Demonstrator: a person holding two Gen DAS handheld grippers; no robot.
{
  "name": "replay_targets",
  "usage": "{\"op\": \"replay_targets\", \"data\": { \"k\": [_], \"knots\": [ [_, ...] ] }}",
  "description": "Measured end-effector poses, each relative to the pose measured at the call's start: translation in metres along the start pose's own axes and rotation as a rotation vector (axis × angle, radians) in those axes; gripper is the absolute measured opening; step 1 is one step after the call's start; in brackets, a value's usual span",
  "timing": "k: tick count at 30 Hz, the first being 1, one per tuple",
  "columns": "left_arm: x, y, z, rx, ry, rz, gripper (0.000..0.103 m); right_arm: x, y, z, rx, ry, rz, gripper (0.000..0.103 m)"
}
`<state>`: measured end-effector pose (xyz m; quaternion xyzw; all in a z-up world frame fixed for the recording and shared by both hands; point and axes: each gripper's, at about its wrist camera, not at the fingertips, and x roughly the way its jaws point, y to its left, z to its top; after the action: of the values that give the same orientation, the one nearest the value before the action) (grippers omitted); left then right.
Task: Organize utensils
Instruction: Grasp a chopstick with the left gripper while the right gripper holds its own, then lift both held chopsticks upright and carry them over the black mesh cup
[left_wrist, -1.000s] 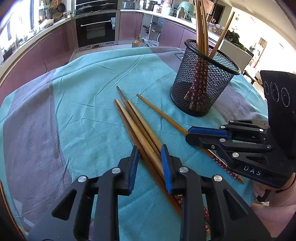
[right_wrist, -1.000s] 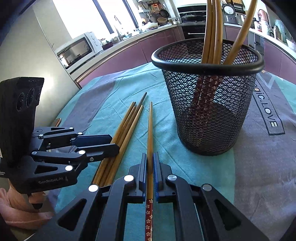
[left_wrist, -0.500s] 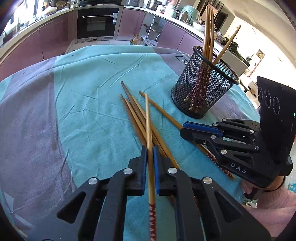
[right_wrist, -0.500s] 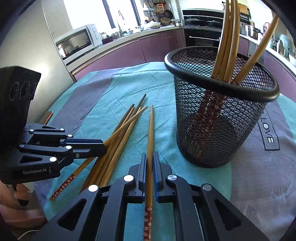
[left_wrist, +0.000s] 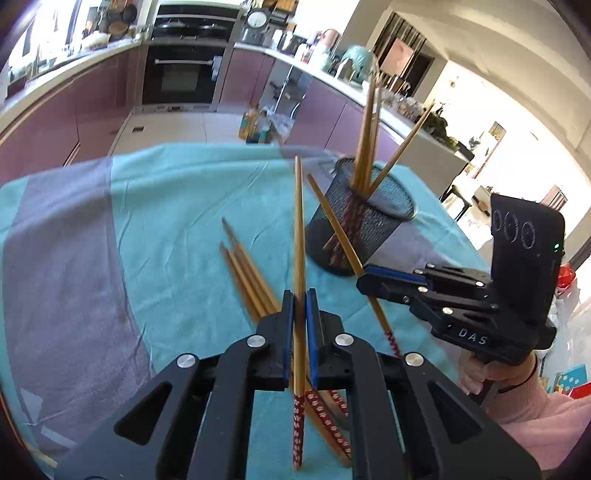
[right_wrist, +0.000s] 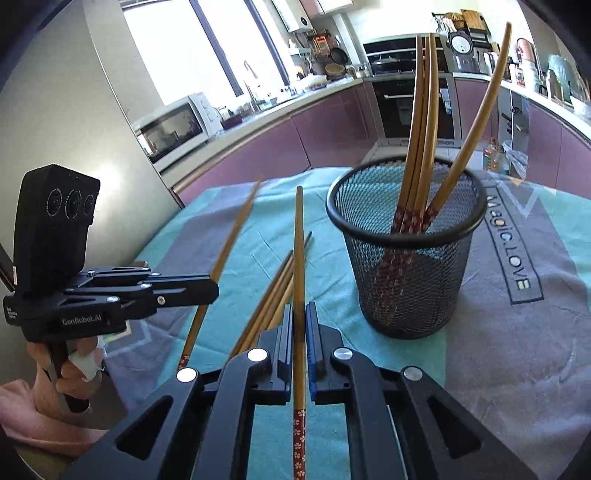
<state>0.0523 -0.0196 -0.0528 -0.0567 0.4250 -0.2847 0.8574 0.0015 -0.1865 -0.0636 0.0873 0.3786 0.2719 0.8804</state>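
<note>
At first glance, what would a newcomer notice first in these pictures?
Each claw is shut on one chopstick lifted off the cloth: the left claw with its chopstick, the right claw with its chopstick. Behind stands a black mesh cup holding upright chopsticks. More loose chopsticks lie on the teal cloth.

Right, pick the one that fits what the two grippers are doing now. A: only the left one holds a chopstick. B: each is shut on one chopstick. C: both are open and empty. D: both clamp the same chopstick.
B: the left gripper pinches one chopstick, while the right gripper pinches another chopstick, both beside the mesh holder.
</note>
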Motion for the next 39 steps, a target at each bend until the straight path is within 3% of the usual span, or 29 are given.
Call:
{"op": "replay_targets", "data": {
  "k": [14,39],
  "knots": [
    [-0.063,-0.024,0.03,0.041,-0.186,-0.068,0.007,-0.061,0.0,0.021,-0.02,-0.187,0.004,0.006],
    [-0.08,-0.054,0.098,0.087,-0.305,-0.128,0.007,-0.1,-0.011,0.084,-0.05,-0.355,-0.059,0.006]
  ]
}}
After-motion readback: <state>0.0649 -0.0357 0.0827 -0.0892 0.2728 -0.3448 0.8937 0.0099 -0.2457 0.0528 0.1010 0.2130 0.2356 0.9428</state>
